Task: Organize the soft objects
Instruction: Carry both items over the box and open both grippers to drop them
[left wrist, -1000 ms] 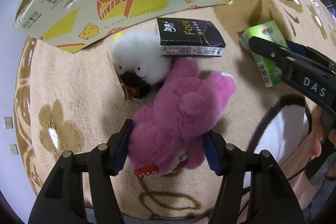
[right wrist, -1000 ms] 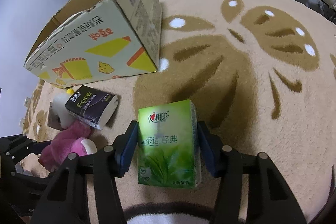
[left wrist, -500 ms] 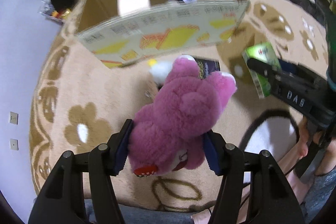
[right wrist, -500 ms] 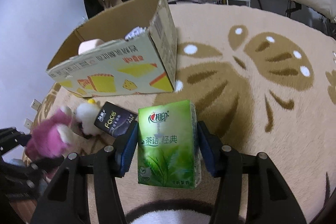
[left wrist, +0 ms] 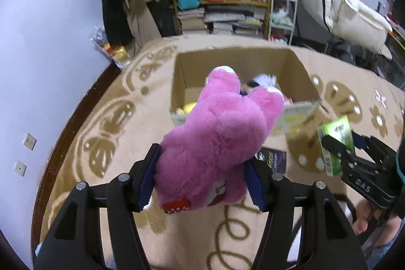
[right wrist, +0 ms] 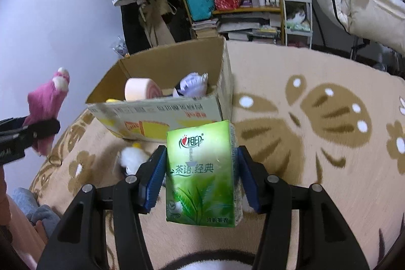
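Pink plush and tissue pack both lifted, box ahead

Pink plush toy (left wrist: 217,146) sits squeezed between my left tongs (left wrist: 202,181), raised off the rug (left wrist: 101,123) with its head end pointing toward the open cardboard box (left wrist: 301,72). Fur bulges out past both pads, so I judge it light and very compressible. The grip is across the lower body, which looks like the right spot: thick stuffing there, limbs too thin to trust. It should not slip much, as the pile gives friction, but it may sag or swing when tilted.

Green tissue pack (right wrist: 201,173) is clamped upright in my right tongs (right wrist: 200,176), pads on its two narrow sides. Soft plastic wrap over paper, light, and it will dent if squeezed harder. The film is probably slick, so I would keep the hold mid-height as it is.

Box already holds a pink-and-white roll (right wrist: 141,90) and something white and pale purple (right wrist: 192,85), plus a yellow item in the near corner that I cannot identify.

On the rug, in front of the box: a white fluffy toy (right wrist: 131,158) and a dark tissue pack (left wrist: 272,161), both loose.

My guess is both loads go into the box next. A drop from low over the rim should suit them, since nothing here is fragile.
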`<state>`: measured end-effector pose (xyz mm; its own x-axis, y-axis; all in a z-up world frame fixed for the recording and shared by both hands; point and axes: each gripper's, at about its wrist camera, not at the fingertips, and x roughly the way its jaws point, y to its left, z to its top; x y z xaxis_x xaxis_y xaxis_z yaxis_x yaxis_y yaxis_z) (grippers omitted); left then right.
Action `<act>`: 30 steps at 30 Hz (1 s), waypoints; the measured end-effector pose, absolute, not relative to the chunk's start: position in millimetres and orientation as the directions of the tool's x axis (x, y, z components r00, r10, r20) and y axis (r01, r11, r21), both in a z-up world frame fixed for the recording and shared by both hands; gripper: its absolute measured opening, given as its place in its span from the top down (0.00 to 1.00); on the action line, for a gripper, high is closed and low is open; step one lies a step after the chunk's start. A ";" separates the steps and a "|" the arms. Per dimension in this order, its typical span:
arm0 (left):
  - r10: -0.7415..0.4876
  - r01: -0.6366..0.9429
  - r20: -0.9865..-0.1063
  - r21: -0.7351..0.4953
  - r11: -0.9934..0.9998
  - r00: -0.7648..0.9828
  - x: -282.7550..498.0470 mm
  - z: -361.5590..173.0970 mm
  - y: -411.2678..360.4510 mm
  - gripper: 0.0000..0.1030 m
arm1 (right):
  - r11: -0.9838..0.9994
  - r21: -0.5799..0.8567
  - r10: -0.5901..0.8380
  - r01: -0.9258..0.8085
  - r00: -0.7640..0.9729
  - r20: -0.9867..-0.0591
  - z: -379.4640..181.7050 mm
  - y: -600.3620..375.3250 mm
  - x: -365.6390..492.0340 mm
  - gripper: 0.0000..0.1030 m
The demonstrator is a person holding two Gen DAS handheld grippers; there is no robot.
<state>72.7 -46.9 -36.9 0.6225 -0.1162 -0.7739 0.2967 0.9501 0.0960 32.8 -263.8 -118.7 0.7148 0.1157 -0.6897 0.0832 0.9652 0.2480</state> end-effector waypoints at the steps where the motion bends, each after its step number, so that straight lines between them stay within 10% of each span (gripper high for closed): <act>1: -0.113 0.290 -0.765 0.100 0.952 0.634 75.4 -34.5 -45.4 0.41 | 0.964 0.253 0.121 0.078 0.719 -0.684 -116.1 -264.4 32.8 0.43; 30: -0.106 0.235 -0.701 0.090 0.968 0.705 175.3 -43.9 -50.2 0.41 | 0.981 0.191 0.127 -0.010 0.780 -0.613 -76.5 -253.6 116.6 0.43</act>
<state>175.3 -50.2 -43.9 0.7051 -0.1059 -0.7012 0.2348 0.9679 0.0899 116.6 -253.6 -76.5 0.7797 0.1274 -0.6130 -0.0099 0.9815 0.1914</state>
